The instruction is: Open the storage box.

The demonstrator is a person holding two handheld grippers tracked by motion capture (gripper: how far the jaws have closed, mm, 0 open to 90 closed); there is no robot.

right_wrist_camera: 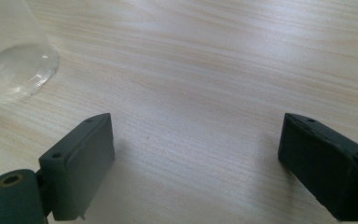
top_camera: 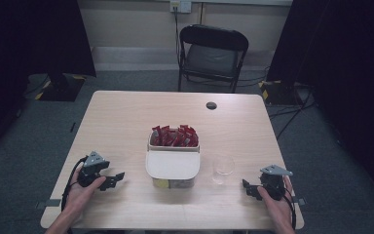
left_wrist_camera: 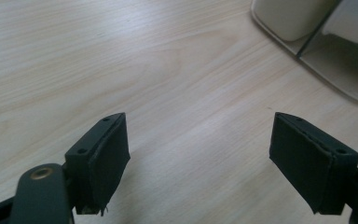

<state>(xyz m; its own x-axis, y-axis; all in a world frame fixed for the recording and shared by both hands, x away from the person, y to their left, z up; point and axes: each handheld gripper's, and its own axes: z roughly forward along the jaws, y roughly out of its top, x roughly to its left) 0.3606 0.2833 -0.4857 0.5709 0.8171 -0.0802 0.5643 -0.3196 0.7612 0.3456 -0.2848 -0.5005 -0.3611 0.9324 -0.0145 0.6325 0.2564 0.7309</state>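
A cream box [top_camera: 173, 165] stands at the middle of the wooden table [top_camera: 126, 117], its far compartment packed with red sachets [top_camera: 174, 136] and its near part under a white lid. To its right stands a clear empty glass [top_camera: 223, 168]. My left gripper [top_camera: 113, 180] rests on the table left of the box, open, with bare wood between its jaws; the box's corner [left_wrist_camera: 317, 42] shows at the top right of the left gripper view. My right gripper [top_camera: 249, 188] rests right of the glass [right_wrist_camera: 9, 56], open and empty.
A black folding chair [top_camera: 212, 56] stands beyond the far edge of the table. A dark round hole [top_camera: 211, 105] sits near the far edge. Cables lie on the grey floor at the right. Bare wood lies around both grippers.
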